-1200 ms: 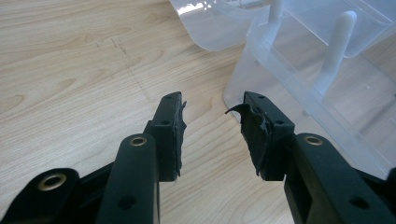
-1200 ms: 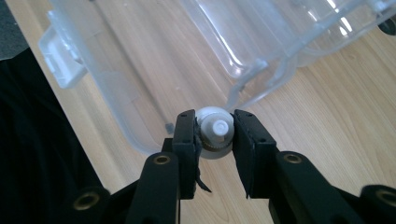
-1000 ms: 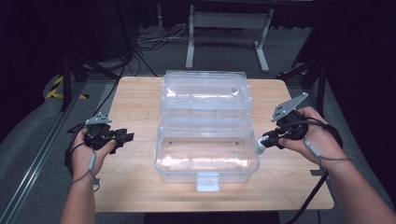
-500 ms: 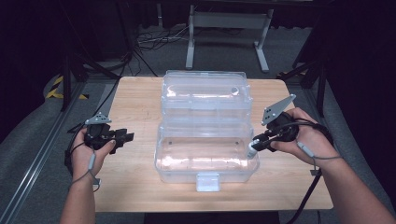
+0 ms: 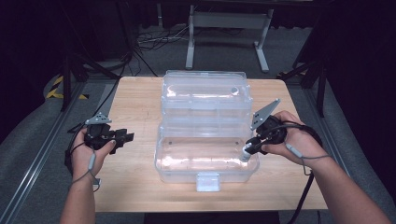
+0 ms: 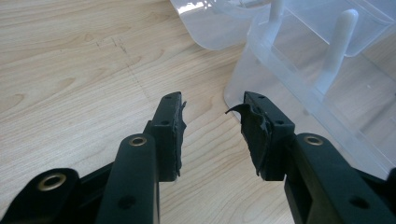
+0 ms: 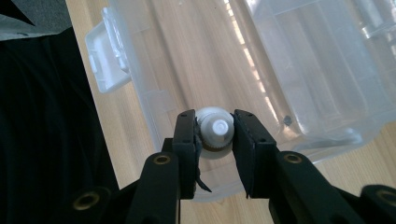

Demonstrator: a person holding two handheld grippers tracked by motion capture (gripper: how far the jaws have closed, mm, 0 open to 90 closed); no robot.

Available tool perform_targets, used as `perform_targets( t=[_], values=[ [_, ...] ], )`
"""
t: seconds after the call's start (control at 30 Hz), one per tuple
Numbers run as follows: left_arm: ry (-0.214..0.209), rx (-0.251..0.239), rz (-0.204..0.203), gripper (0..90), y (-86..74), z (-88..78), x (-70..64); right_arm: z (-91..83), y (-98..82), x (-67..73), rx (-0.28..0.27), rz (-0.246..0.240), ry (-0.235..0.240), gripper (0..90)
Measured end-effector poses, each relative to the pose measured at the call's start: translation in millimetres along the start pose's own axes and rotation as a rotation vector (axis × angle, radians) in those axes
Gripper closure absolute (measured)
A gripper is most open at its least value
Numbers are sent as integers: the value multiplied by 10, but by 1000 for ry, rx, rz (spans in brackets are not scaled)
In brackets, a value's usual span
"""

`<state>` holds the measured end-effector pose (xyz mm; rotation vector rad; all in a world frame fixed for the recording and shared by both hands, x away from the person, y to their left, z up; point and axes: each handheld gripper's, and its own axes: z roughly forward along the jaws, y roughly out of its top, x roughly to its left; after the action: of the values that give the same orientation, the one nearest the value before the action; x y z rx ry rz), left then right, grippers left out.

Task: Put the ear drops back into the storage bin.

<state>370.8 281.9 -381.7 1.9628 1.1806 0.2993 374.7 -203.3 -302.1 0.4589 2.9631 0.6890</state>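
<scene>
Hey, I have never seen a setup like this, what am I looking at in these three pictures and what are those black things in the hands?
A person sits at a wooden table and holds a hand tool with a two-jaw claw in each hand. The high view looks down from above. The other two come from small cameras that ride on each tool and look along its jaws.

On the table stands a clear plastic box, open, with its lid folded back behind it.

The right claw is shut on a small white tube, seen end-on with its cap toward the camera, and holds it over the box's right rim.

The left claw is open with nothing between its jaws, left of the box.
</scene>
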Motion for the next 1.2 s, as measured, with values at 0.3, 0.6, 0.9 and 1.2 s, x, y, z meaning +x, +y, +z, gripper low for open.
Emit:
perform_targets(
  t=[0.3,0.6,0.9,1.2],
  values=[
    [-2,-2,-5,594,-3,-7,1,190,-10,-16,38,-12,4,716],
    [-1,-2,-4,594,-2,-7,0,357,-57,-11,89,-21,0,716],
    [-3,-2,-4,594,-3,-5,3,537,-120,-18,137,-28,12,716],
    [-3,-1,-3,594,-5,-2,9,697,-154,-28,158,-30,24,716]
  ],
)
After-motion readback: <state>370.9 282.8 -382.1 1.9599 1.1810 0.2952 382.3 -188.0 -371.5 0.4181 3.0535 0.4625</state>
